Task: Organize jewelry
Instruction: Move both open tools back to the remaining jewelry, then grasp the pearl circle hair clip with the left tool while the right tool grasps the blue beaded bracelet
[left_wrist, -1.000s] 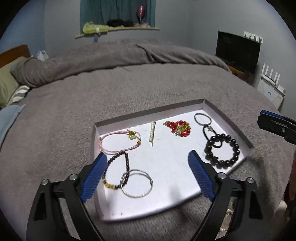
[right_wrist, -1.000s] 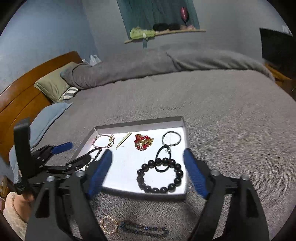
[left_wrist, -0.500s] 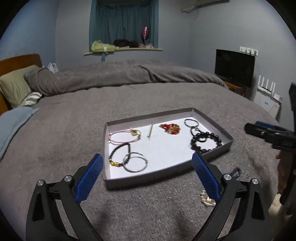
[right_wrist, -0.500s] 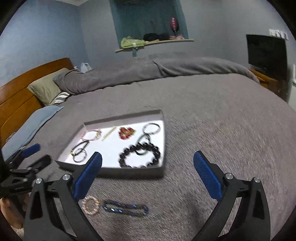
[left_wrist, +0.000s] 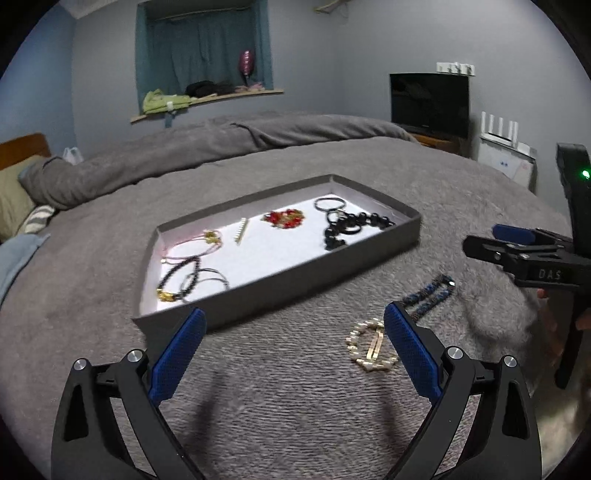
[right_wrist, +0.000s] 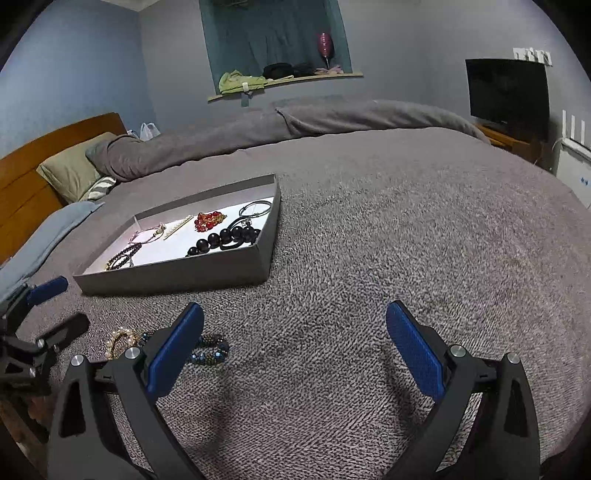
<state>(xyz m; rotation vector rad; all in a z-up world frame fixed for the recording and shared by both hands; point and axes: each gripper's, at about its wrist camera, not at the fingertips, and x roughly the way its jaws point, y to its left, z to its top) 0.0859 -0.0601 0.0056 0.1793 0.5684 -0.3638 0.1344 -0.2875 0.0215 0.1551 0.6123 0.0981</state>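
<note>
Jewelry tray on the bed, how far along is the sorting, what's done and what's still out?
Mostly done: the gray tray already holds the black bead bracelet, red bead cluster, pearl bar and several bangles. Nothing is in hand; the left gripper and right gripper are both open and empty. Left on the blanket: the gold bracelet and blue beaded bracelet.

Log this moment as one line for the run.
left gripper: open, empty | right gripper: open, empty | gold bracelet, blue bracelet: on blanket outside tray
</note>
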